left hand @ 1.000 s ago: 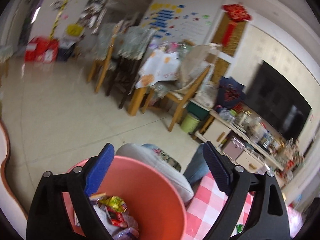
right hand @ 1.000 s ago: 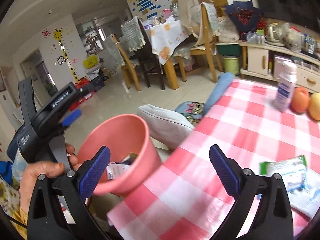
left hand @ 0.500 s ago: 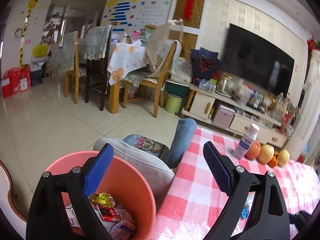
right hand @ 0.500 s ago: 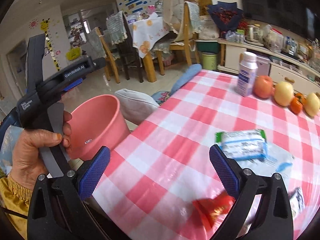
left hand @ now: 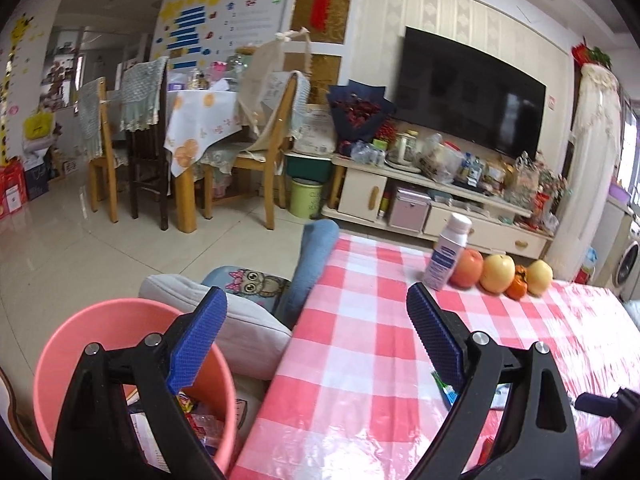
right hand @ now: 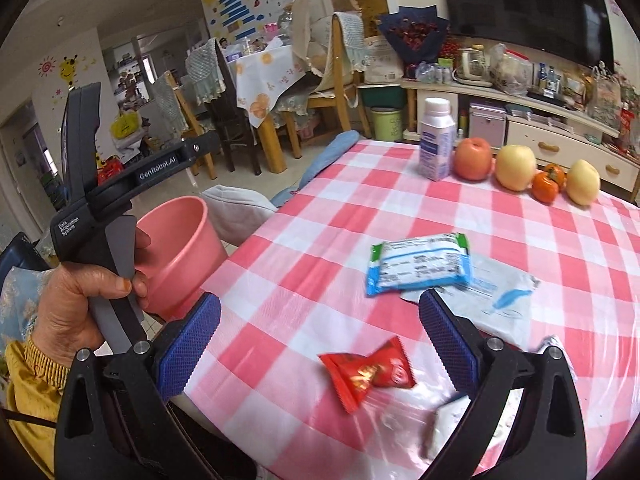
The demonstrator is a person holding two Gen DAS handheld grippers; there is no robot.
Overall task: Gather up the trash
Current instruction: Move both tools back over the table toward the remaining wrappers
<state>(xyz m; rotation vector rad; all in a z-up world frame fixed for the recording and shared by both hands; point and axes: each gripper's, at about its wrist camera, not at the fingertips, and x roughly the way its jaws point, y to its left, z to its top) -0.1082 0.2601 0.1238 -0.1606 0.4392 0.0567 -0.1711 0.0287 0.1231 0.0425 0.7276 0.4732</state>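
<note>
Both claws held wide open and empty over the worktop's near corner.

The right claw (right hand: 320, 340) is held low over the checked worktop (right hand: 304, 248), a red candy wrapper (right hand: 366, 374) lying between its spread fingers, untouched. The left claw (left hand: 316, 328) is held above the worktop edge, its left finger over the pink bin (left hand: 80, 344), in which wrappers are seen only from this view. Only the right view shows the blue-and-white packet (right hand: 418, 268), the flat white sachet (right hand: 492, 296) and the left hand (right hand: 80, 304). Farther off, bare cloth is left before the bottle (right hand: 436, 144) and fruit (right hand: 516, 168).
</note>
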